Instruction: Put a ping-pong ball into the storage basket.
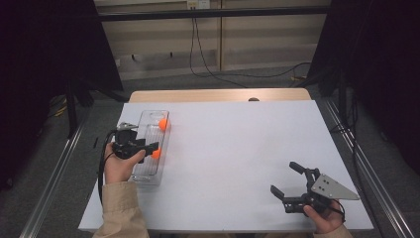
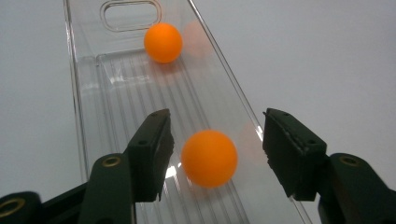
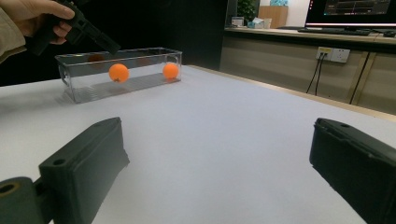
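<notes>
The left gripper (image 2: 217,154) hangs over the near end of a clear plastic tray (image 2: 88,116), its jaws parted with an orange ball (image 2: 209,158) lying on the ribbed tray floor between them; there is a gap on each side of the ball, so neither pad presses on it. A second orange ball (image 2: 162,43) rests farther ahead of those jaws, near the far end wall with its cut-out handle. The tray's long side walls run just outside each jaw, leaving the left gripper little sideways room; the lane ahead of it, up to the second ball, is bare. In the high view the tray (image 1: 148,179) sits close to the left edge of the white table (image 1: 237,163), and the left hand (image 1: 119,166) holds its gripper (image 1: 151,147) over it. The right gripper (image 1: 286,180) rests well apart, near the table's front right corner, jaws spread wide with nothing between them. Ahead of it lies bare white surface, across to the tray.
</notes>
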A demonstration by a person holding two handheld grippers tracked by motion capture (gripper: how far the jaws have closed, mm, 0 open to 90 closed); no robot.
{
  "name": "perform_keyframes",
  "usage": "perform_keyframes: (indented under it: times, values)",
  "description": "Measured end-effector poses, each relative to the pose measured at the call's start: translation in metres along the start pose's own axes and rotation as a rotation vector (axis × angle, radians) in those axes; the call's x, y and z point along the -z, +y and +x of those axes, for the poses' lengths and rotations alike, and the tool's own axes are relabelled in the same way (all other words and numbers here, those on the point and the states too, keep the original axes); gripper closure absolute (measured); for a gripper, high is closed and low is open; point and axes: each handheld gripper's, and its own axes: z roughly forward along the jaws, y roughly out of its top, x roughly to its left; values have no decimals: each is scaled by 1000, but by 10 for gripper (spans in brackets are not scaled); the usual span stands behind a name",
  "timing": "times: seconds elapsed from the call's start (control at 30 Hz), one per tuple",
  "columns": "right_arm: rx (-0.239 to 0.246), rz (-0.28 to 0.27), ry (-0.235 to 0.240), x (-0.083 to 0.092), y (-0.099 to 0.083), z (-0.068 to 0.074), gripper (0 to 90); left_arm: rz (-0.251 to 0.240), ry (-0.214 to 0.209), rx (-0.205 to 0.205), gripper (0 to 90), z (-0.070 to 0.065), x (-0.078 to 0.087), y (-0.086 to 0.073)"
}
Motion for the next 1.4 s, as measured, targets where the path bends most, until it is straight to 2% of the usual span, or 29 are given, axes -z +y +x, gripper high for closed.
perform_keyframes:
  times: [0.77, 1.17, 1.4]
  values:
    - [-5, -5, -9, 1, 0, -1, 28, -42, -5, -16, 240, -4, -1, 2]
    - [-7, -5, -11, 2, 0, -1, 28, -84, -6, -13, 149, -7, 2, 2]
    - [-7, -6, -14, 2, 0, -1, 27, -96, -19, -33, 127, -11, 2, 2]
